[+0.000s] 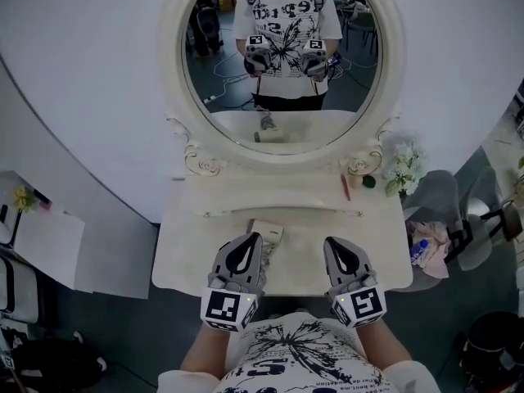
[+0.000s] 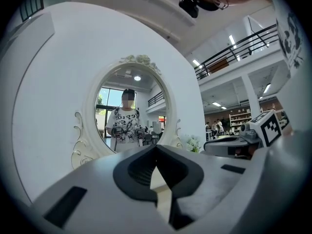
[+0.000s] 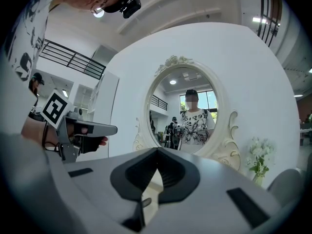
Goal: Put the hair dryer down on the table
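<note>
Jaws, left gripper [image 1: 250, 244] [image 2: 156, 149]: closed tip to tip, nothing between them. Jaws, right gripper [image 1: 335, 246] [image 3: 157, 152]: likewise closed and empty.

Position: both grippers are held side by side, apart, over the table [image 1: 385, 244] edge farthest from the oval mirror [image 1: 213, 64], tips pointing towards it. Both also appear in its reflection.

Hair dryer [image 1: 268, 229]: cream-coloured, lying on the table below the mirror, just beyond the left gripper's tips. Neither gripper touches it, and the left gripper hides part of it.

White flowers [image 1: 404, 166]: beside the mirror's lower right frame.

Thin reddish stick [image 1: 345, 188]: lying on the table below the mirror's lower right scroll, well apart from the hair dryer.
</note>
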Tool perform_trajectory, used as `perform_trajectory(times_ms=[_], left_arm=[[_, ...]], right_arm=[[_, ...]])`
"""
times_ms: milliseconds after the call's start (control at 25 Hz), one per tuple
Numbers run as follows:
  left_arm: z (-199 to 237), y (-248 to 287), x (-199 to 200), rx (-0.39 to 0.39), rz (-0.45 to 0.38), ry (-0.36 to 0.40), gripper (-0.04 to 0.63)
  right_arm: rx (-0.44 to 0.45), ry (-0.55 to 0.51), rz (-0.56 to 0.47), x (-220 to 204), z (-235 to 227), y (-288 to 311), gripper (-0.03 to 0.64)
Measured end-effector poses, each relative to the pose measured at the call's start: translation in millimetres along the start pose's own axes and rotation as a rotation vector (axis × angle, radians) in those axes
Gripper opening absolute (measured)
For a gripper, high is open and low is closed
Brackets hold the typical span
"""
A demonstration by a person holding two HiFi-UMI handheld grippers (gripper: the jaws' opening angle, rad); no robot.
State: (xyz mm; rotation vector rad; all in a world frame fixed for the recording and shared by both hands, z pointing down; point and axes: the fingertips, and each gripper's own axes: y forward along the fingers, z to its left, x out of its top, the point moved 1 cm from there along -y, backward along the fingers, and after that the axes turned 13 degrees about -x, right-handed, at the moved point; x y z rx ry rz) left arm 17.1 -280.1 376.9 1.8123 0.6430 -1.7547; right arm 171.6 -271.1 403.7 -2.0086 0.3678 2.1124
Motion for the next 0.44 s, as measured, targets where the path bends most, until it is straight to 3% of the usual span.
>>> perform_trajectory(times_ms=[440], left_arm=[[5.2,1.6,-0.3,-0.02,-0.002,0.006,0.021]], right_arm=[[0.004,-0.014,0.003,1.4,-0.7,2.5,0.018]])
